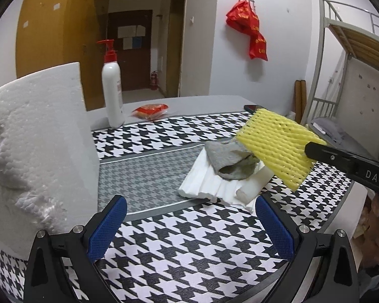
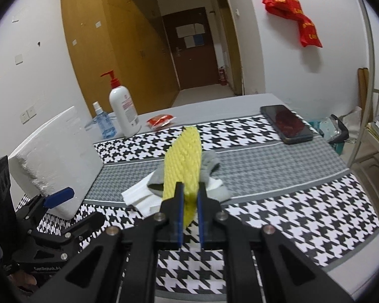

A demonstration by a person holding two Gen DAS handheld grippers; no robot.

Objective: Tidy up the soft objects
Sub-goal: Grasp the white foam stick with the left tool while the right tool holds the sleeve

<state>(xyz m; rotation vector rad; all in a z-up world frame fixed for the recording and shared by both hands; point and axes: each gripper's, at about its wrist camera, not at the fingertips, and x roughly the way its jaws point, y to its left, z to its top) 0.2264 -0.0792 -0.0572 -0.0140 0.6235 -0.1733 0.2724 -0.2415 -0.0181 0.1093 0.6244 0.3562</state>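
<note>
Item in hand: yellow foam net (image 2: 183, 159), centre frame, pinched between the narrow-set right gripper (image 2: 190, 197) above the grey cloth (image 1: 227, 159) and white foam sheet (image 1: 204, 184); left gripper (image 1: 189, 224) wide, empty, lower frame; step judged mid-carry, next needing placement on the pile.

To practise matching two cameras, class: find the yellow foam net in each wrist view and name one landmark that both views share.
Left wrist view: the yellow foam net is at right of centre, held above the grey cloth by the right gripper.
Right wrist view: the net is at centre, edge-on, clamped between the gripper's blue pads.
Shared landmark: the white pump bottle with the red top, at the table's far left.
</note>
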